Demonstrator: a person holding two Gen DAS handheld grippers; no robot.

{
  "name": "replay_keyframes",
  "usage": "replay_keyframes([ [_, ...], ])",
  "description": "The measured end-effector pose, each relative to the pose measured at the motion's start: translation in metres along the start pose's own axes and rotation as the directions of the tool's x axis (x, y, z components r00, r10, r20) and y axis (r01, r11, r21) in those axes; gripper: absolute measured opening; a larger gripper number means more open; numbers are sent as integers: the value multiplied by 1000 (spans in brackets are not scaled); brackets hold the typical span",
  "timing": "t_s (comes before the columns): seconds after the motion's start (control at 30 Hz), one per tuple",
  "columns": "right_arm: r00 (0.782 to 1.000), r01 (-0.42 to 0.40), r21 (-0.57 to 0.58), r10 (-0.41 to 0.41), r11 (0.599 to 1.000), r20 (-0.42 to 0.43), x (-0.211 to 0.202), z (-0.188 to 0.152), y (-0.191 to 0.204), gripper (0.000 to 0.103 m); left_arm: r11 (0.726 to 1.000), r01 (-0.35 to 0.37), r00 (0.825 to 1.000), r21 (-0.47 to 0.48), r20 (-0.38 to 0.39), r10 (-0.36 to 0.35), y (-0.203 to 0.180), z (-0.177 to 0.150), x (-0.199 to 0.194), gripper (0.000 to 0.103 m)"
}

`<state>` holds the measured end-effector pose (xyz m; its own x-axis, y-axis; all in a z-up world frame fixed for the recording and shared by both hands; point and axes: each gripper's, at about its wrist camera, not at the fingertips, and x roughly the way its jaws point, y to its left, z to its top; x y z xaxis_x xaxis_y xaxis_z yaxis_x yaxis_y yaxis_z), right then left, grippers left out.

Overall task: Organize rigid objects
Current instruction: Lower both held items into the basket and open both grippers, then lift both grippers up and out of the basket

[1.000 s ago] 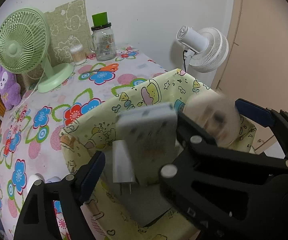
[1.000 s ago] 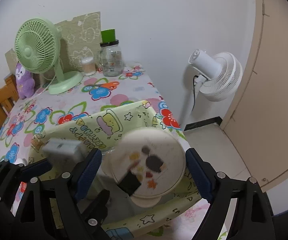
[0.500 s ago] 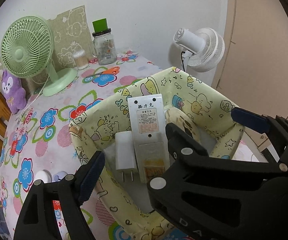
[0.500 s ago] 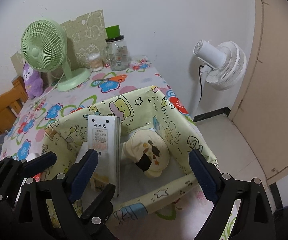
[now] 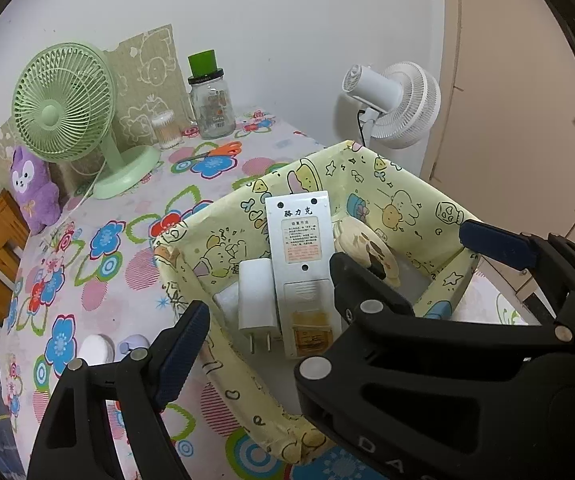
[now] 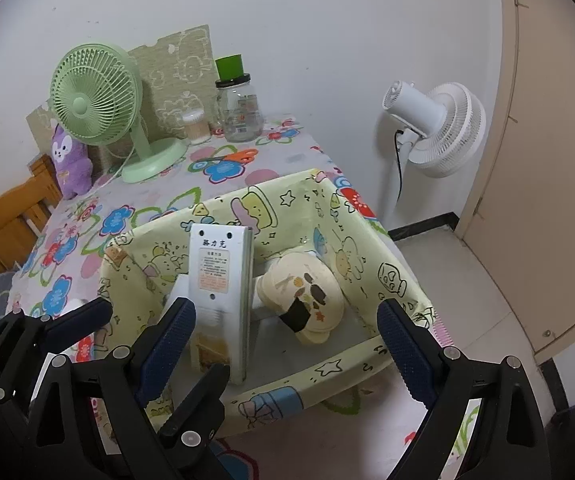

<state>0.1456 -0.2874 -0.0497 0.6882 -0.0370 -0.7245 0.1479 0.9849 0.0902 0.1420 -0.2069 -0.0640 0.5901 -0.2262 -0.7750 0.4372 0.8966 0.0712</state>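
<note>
Left tongs (image 5: 327,276): spread wide, holding nothing; I have them hanging over the near edge of the fabric bin (image 5: 223,364).

Right tongs (image 6: 287,328): also wide open and empty, just above the bin's near wall.

Bin: a soft yellow cartoon-print box at the corner of the floral worktop (image 5: 99,272); its walls sag, so I judge it will give if I lean on it.

Remote (image 5: 301,264): white, flat, leaning label-side up against the far wall inside the bin. Stiff plastic and light, I'd guess; the smooth faces may slip, so I would take it across the narrow sides near the middle.

Charger plug (image 5: 256,300): white block touching the remote's left edge, prongs pointing toward me. Hard and small; grip the body, not the prongs.

Round cream piece (image 6: 307,300): lies in the bin to the right of the remote, printed face up with a dark patch. Looks rigid; its curved rim is the likeliest hold.

Still outside: two small pale things (image 5: 95,350) on the worktop left of the bin; I cannot tell what they are.
</note>
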Motion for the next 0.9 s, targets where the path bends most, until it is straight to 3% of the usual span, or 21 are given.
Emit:
replay_keyframes([
  [0.33, 1000, -4, -19, 4, 1000, 5, -9, -10, 22, 94, 998, -52, 999, -20, 4, 53, 20, -15, -12, 87],
  [0.9, 997, -10, -80, 16, 997, 75, -45, -30, 77, 94, 995, -43, 997, -87, 57, 48, 58, -51, -55, 88],
])
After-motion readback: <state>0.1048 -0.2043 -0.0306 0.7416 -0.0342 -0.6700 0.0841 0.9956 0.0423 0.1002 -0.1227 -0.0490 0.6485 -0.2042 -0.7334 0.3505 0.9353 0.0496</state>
